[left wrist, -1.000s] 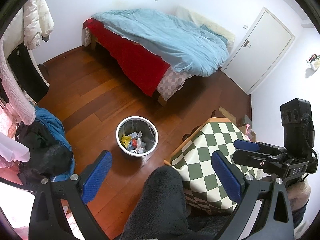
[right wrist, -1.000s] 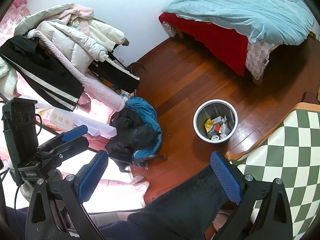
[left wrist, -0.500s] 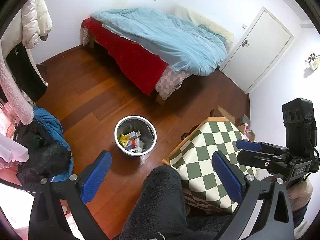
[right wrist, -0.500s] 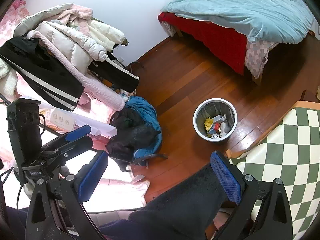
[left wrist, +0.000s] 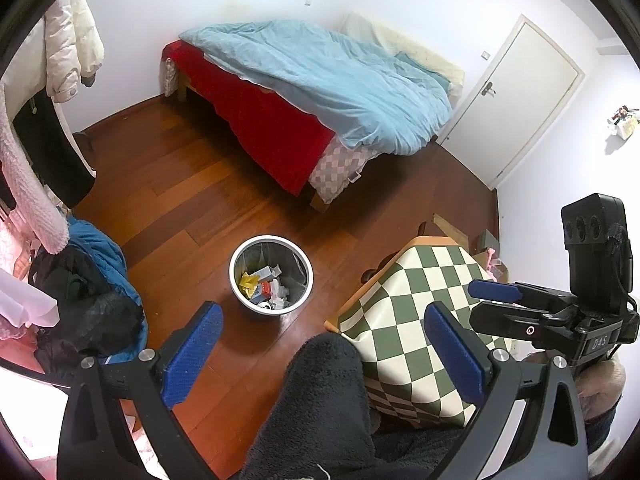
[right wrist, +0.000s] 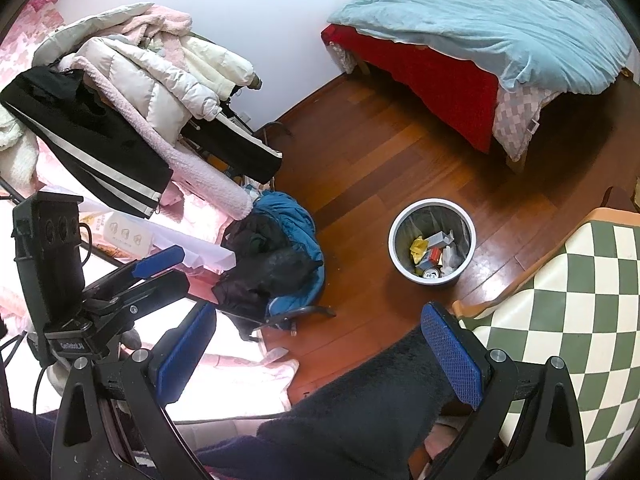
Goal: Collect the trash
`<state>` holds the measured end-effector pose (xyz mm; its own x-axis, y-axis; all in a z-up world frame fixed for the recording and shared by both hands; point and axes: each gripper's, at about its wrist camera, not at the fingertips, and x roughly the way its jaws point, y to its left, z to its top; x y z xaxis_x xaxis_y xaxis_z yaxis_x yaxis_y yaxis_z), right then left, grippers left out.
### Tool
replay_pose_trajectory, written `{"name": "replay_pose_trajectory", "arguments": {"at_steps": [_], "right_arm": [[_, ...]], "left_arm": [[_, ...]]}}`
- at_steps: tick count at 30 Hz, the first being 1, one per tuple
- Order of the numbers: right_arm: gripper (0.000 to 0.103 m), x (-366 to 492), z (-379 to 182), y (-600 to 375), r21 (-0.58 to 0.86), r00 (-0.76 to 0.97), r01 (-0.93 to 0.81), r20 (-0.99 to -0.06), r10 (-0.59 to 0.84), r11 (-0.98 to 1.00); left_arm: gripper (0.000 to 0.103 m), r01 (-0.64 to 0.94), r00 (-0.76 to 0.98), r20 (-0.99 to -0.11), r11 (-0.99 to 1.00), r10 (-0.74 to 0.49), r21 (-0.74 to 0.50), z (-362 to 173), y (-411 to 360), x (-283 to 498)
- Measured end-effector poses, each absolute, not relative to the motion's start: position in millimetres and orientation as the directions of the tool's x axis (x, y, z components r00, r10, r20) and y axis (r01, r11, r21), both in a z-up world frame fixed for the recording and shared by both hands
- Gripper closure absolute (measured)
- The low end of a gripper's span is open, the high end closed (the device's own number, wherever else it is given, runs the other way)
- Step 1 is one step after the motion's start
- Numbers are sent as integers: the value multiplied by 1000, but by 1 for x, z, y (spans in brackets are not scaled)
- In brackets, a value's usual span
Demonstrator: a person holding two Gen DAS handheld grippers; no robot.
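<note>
A round white waste bin (left wrist: pixel 305 265) stands on the wooden floor and holds several pieces of trash (left wrist: pixel 265 286), among them yellow wrappers, small boxes and a can. It also shows in the right wrist view (right wrist: pixel 470 236). My left gripper (left wrist: pixel 324 354) is open and empty, held high above the floor, near side of the bin. My right gripper (right wrist: pixel 320 356) is open and empty, also held high. Each gripper shows in the other's view, the right one (left wrist: pixel 520 304) at the right, the left one (right wrist: pixel 152 276) at the left.
A table with a green-and-white checked cloth (left wrist: pixel 424 304) stands right of the bin. A bed (left wrist: pixel 320 92) with a blue duvet is at the back. A chair piled with dark and blue clothes (right wrist: pixel 276 264) and a rack of coats (right wrist: pixel 132 92) are at the left. A white door (left wrist: pixel 520 96) is at the far right.
Both views have shifted slightly; the bin and room have drifted a little. Both grippers stay open and empty.
</note>
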<state>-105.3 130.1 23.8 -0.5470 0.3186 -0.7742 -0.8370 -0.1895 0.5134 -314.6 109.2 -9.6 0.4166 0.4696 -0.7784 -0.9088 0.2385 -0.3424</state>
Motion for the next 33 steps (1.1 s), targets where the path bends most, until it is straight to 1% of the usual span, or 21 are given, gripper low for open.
{"name": "replay_pose_trajectory", "arguments": {"at_steps": [33], "right_arm": [[0, -117, 23, 132, 509, -543, -840, -779, 313, -190]], "left_arm": [[0, -905, 425, -770, 249, 476, -346, -8, 107, -322]]}}
